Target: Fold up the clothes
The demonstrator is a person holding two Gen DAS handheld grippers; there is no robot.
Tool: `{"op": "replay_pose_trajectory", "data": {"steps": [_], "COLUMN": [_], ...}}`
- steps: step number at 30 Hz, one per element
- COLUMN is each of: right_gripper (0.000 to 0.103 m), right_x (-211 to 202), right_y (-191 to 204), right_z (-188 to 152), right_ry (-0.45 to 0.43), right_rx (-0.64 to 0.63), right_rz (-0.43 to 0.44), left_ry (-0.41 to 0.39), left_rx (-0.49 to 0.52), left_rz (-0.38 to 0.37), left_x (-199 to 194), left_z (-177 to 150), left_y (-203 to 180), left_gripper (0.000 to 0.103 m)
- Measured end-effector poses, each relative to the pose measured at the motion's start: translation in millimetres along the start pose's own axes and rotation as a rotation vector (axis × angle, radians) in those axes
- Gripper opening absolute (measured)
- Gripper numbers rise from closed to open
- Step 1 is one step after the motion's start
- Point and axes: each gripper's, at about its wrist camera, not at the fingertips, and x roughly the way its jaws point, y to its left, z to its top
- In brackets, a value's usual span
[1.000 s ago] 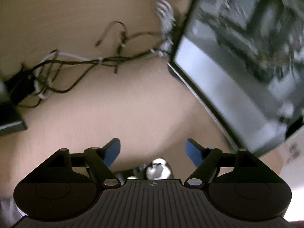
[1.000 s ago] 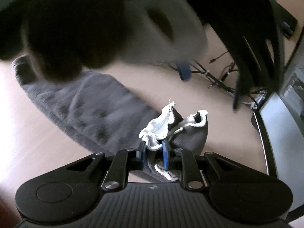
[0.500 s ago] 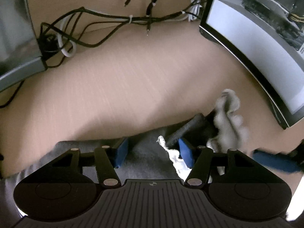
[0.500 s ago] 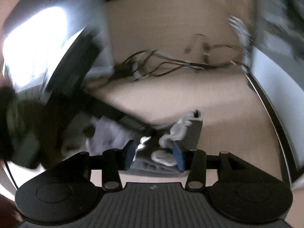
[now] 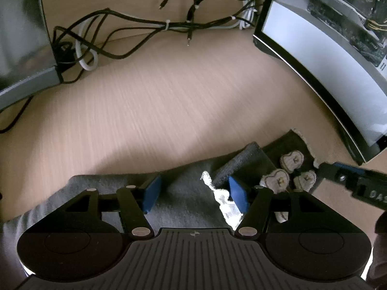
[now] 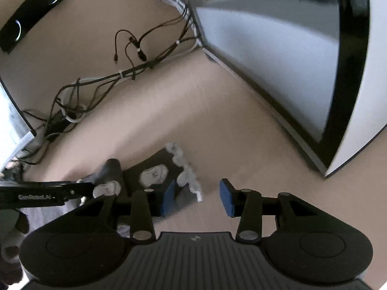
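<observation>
A dark grey garment (image 5: 188,193) with white lace trim (image 5: 225,200) and pale heart patches (image 5: 291,158) lies on the wooden table. My left gripper (image 5: 194,194) stands low over it. Its jaws are opening, and the cloth and trim lie between the blue pads (image 5: 151,193) without being pinched. My right gripper (image 6: 197,198) hangs over the garment's right corner (image 6: 150,169). Its jaws are closing, with only the lace edge (image 6: 191,183) and bare table between them. Each gripper shows in the other's view: the right gripper's finger (image 5: 343,176) and the left gripper's arm (image 6: 48,193).
A large computer case (image 5: 326,55) with a glass side stands along the right. Tangled cables (image 5: 145,24) lie at the back of the table. A grey box (image 5: 21,48) sits at the back left, and a black bar (image 6: 31,12) is further behind.
My left gripper came down onto the garment and then stayed put. My right gripper let go of the bunched corner, rolled, and moved right; the corner now lies flat with the hearts showing.
</observation>
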Motion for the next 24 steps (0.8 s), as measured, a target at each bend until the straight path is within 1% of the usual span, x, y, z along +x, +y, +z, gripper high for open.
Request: {"op": "replay_pose_trajectory", "data": {"steps": [1, 2, 4, 6, 8, 9, 13, 16, 19, 22, 24], "right_gripper": [0.014, 0.010, 0.008, 0.007, 0.007, 0.007, 0.007, 0.007, 0.007, 0.007, 0.008], "right_x": [-0.8, -1.1, -2.6, -5.4, -12.3, -13.8, -5.0, 4.2, 6.7, 8.5, 7.2], "right_y": [1.1, 3.4, 12.6, 27.3, 49.1, 60.2, 89.2, 95.6, 101.8, 108.6, 109.7], "right_z": [-4.3, -6.7, -4.7, 0.9, 2.1, -1.6, -24.1, -36.8, -42.6, -44.4, -45.0], "right_ry": [0.004, 0.006, -0.007, -0.046, -0.064, -0.055, 0.013, 0.056, 0.071, 0.073, 0.070], "right_rx": [0.012, 0.019, 0.005, -0.075, -0.194, -0.253, -0.413, -0.447, -0.480, -0.509, -0.515], "right_rz": [0.030, 0.053, 0.078, 0.144, 0.214, 0.236, 0.262, 0.246, 0.243, 0.236, 0.233], "left_ry": [-0.001, -0.002, -0.004, -0.005, -0.004, -0.002, 0.000, -0.011, -0.043, -0.051, -0.024], "left_rx": [-0.002, -0.005, -0.012, -0.018, -0.031, -0.047, -0.122, -0.160, -0.174, -0.134, -0.105], "left_rz": [-0.003, -0.007, -0.019, -0.023, -0.028, -0.031, -0.032, -0.019, -0.038, -0.103, -0.067], "left_x": [-0.1, -0.1, -0.1, -0.7, -1.8, -2.7, -8.5, -16.8, -29.1, -32.3, -21.4], "left_z": [-0.2, -0.4, -1.0, -1.6, -1.6, -0.8, -0.1, -0.7, 3.0, 8.0, 7.9], "left_y": [0.3, 0.6, 1.4, 2.3, 4.3, 6.7, 22.3, 31.3, 31.2, 15.3, 7.0], "left_gripper": [0.069, 0.070, 0.074, 0.075, 0.075, 0.074, 0.074, 0.074, 0.075, 0.082, 0.084]}}
